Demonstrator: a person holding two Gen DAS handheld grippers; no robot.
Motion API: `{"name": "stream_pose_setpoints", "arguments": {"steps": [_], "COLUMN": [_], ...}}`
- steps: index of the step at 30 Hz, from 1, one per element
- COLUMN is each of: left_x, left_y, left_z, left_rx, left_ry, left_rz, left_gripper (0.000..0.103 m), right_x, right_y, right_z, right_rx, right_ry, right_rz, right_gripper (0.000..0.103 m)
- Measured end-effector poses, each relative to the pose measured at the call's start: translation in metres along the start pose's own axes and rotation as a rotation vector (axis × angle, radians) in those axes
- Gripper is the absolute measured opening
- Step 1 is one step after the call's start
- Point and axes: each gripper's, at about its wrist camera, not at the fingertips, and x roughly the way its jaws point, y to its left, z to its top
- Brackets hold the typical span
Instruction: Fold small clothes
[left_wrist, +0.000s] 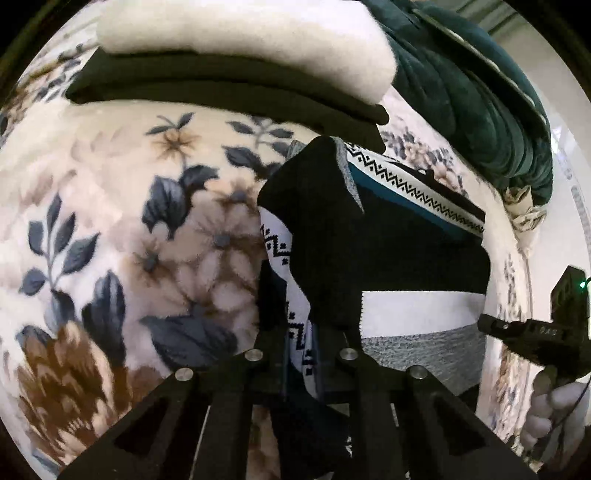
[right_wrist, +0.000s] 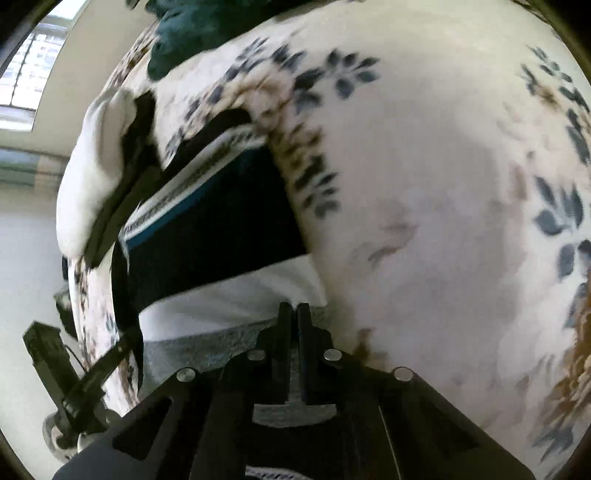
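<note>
**Both grippers pinch the striped garment over the flowered blanket**

On the left, the left gripper (left_wrist: 306, 354) has its fingers drawn narrow on a corner of the striped garment (left_wrist: 413, 258). The cloth rises out of the jaws in a black peak, with a white zigzag-patterned strip hanging down beside it. That raised corner reads as the part being carried over the rest of the garment, so this looks like one fold in hand, with the free corner held up so that it clears the flat part.

The garment lies spread on the flowered blanket (left_wrist: 122, 221), its black, white and grey bands flat to the right of the lifted corner. Just behind it sits a stack of folded clothes (left_wrist: 240, 62), dark pieces under a white one, probably the finished pile. The stack lies close to the garment's far edge, so a fold carried that way has little room. A dark green cushion (left_wrist: 469, 96) crowds the far right corner.

On the right, the right gripper (right_wrist: 294, 314) also has its fingers nearly together, at the near edge where the white band meets the grey one. Cloth shows between the fingers lower down, so it seems to grip that edge, likely to hold the garment taut. To its right the blanket lies bare.
</note>
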Motion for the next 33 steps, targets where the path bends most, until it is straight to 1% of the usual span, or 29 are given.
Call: {"name": "stream_pose_setpoints", "arguments": {"steps": [2, 4, 5, 6, 7, 8, 9, 10, 12, 13, 14, 17, 19, 22, 25, 27, 28, 31, 33], "left_x": [0.000, -0.003, -0.007, -0.008, -0.016, -0.025, -0.034, -0.043, -0.056, -0.062, -0.062, -0.060, -0.069, -0.086, -0.099, -0.104, -0.110, -0.121, -0.125], "left_y": [-0.008, -0.008, -0.006, -0.006, -0.005, -0.006, -0.007, -0.009, -0.012, -0.013, -0.014, -0.013, -0.012, -0.012, -0.010, -0.007, -0.005, -0.008, -0.012], "left_z": [0.000, 0.000, 0.000, -0.001, -0.004, -0.009, -0.017, -0.026, -0.052, -0.072, -0.083, -0.130, -0.165, -0.203, -0.240, -0.264, -0.278, -0.305, -0.318], "left_rx": [0.021, -0.003, -0.033, -0.058, -0.086, -0.102, -0.106, -0.104, -0.092, -0.091, -0.094, -0.114, -0.143, -0.147, -0.155, -0.185, -0.207, -0.227, -0.223], "left_ry": [0.000, 0.025, 0.032, 0.036, 0.033, 0.023, 0.018, 0.016, 0.026, 0.041, 0.061, 0.156, 0.187, 0.210, 0.237, 0.262, 0.262, 0.267, 0.268], "left_rz": [0.011, -0.004, -0.038, -0.051, -0.073, -0.104, -0.104, -0.098, -0.091, -0.076, -0.078, -0.072, -0.069, -0.026, 0.016, 0.023, 0.021, 0.035, 0.045], "left_gripper": [0.010, 0.013, 0.023, 0.028, 0.036, 0.042, 0.042, 0.042, 0.042, 0.042, 0.042, 0.042, 0.042, 0.042, 0.042, 0.042, 0.042, 0.042, 0.042], "right_x": [-0.004, -0.009, -0.012, -0.015, -0.017, -0.022, -0.026, -0.032, -0.039, -0.041, -0.043, -0.047, -0.048, -0.050, -0.048, -0.047, -0.048, -0.055, -0.063], "right_y": [0.006, 0.013, 0.013, 0.012, 0.014, 0.012, 0.011, 0.009, 0.003, -0.001, -0.005, -0.016, -0.023, -0.038, -0.057, -0.068, -0.074, -0.085, -0.090], "right_z": [-0.001, -0.003, -0.004, -0.006, -0.009, -0.015, -0.020, -0.031, -0.049, -0.064, -0.076, -0.119, -0.146, -0.192, -0.235, -0.258, -0.271, -0.301, -0.320], "right_rx": [-0.038, -0.063, -0.060, -0.060, -0.069, -0.085, -0.095, -0.106, -0.114, -0.115, -0.114, -0.111, -0.105, -0.085, -0.050, -0.042, -0.040, -0.051, -0.064], "right_ry": [-0.011, -0.006, 0.015, 0.031, 0.043, 0.048, 0.048, 0.046, 0.056, 0.071, 0.078, 0.107, 0.136, 0.181, 0.233, 0.265, 0.271, 0.296, 0.301], "right_rz": [-0.022, -0.020, -0.005, 0.004, 0.008, 0.005, -0.002, -0.012, -0.010, -0.015, -0.020, -0.044, -0.060, -0.091, -0.097, -0.103, -0.107, -0.094, -0.094], "right_gripper": [0.003, 0.003, 0.004, 0.005, 0.008, 0.013, 0.031, 0.043, 0.043, 0.043, 0.043, 0.043, 0.043, 0.043, 0.043, 0.043, 0.043, 0.043, 0.043]}}
